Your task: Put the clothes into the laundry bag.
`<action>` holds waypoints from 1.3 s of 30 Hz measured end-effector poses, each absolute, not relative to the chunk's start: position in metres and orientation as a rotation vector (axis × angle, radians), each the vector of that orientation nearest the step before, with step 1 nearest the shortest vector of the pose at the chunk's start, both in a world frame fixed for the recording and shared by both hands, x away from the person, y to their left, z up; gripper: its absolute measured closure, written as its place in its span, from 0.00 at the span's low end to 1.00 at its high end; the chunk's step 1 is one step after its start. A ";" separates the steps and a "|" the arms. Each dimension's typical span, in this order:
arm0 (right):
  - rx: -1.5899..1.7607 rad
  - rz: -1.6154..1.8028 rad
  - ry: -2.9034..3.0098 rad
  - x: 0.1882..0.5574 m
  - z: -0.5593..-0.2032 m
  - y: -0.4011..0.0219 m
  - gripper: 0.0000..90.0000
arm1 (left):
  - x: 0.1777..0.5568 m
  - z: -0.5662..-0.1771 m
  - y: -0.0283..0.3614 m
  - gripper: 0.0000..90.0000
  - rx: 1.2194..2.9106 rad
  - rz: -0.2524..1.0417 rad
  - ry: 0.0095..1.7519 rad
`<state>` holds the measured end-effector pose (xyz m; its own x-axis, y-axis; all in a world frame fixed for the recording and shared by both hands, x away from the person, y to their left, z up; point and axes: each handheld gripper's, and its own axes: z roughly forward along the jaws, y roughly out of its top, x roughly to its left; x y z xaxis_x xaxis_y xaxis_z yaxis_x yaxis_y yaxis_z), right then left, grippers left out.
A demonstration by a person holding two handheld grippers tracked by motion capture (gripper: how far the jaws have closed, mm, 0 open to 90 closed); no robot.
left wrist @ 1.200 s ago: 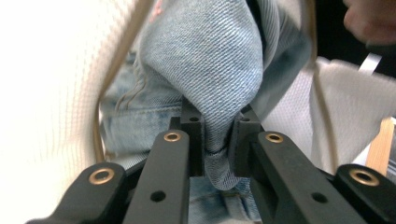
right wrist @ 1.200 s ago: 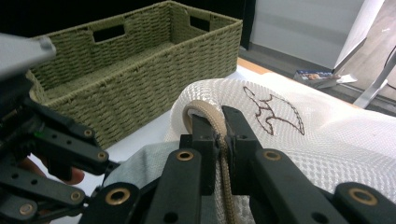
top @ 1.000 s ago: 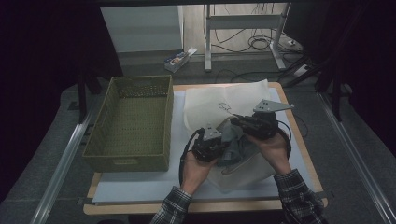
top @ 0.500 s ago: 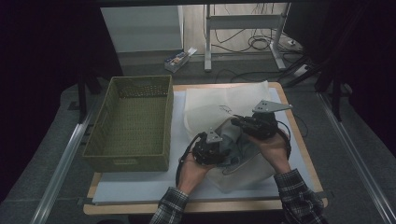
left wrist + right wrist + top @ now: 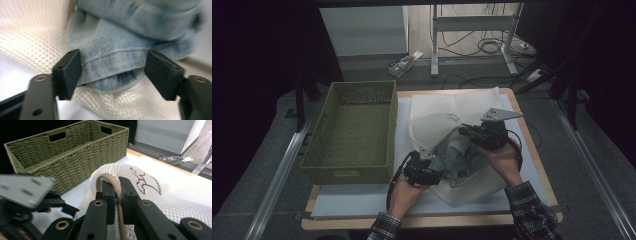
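Observation:
A white mesh bag lies on the table with light blue jeans bunched in its mouth. My right gripper holds the bag's top edge up. In the right gripper view it is shut on the bag's beige strap and the mesh. My left gripper sits at the bag's near left side. In the left gripper view its jaws have just been opening. A fold of the jeans lies between the pads without being pressed, over the mesh.
A green woven basket stands at the left of the table, also seen in the right gripper view. A pale mat covers the wooden tabletop. A desk frame and cables lie on the floor beyond.
My left gripper moved down and toward the person, its jaws opened and let go of the jeans. The right gripper kept still, holding the bag.

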<state>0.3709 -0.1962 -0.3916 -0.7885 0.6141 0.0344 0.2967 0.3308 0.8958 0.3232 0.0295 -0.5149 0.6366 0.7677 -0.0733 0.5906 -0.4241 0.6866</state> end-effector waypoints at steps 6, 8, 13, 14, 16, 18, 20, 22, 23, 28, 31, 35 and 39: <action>0.812 1.439 2.299 0.371 -0.393 -0.196 0.92 | 0.328 -0.516 0.018 0.78 2.226 0.386 1.019; 0.811 1.440 2.302 0.371 -0.393 -0.195 0.92 | 0.328 -0.510 0.018 0.87 2.195 0.398 1.005; 0.810 1.439 2.300 0.370 -0.392 -0.195 0.92 | 0.325 -0.487 0.021 0.88 2.033 0.365 0.961; 0.812 1.440 2.297 0.370 -0.392 -0.195 0.92 | 0.325 -0.487 0.021 0.88 2.033 0.365 0.961; 0.819 1.450 2.287 0.371 -0.391 -0.197 0.92 | 0.323 -0.477 0.018 0.88 2.037 0.375 0.934; 0.823 1.453 2.280 0.371 -0.391 -0.199 0.92 | 0.322 -0.474 0.016 0.86 2.039 0.385 0.927; 0.827 1.453 2.278 0.371 -0.390 -0.201 0.92 | 0.322 -0.472 0.013 0.84 2.067 0.388 0.917; 0.826 1.454 2.281 0.371 -0.390 -0.201 0.92 | 0.324 -0.474 0.015 0.81 2.083 0.352 0.934; 0.825 1.455 2.283 0.371 -0.390 -0.201 0.92 | 0.325 -0.476 0.015 0.80 2.091 0.337 0.946; 0.812 1.449 2.292 0.370 -0.391 -0.197 0.92 | 0.322 -0.478 0.020 0.80 2.050 0.305 0.930; 0.814 1.455 2.289 0.371 -0.390 -0.199 0.92 | 0.315 -0.472 0.020 0.77 2.021 0.289 0.875; 0.813 1.456 2.289 0.370 -0.390 -0.198 0.92 | 0.318 -0.476 0.018 0.83 2.017 0.279 0.868; 0.810 1.456 2.292 0.370 -0.390 -0.197 0.92 | 0.321 -0.486 0.012 0.85 2.010 0.255 0.871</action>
<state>0.3699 -0.1966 -0.3900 -0.7931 0.6077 0.0416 0.2959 0.3247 0.8983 0.3211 0.0123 -0.4859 0.7302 0.6665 -0.1502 0.4804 -0.3445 0.8066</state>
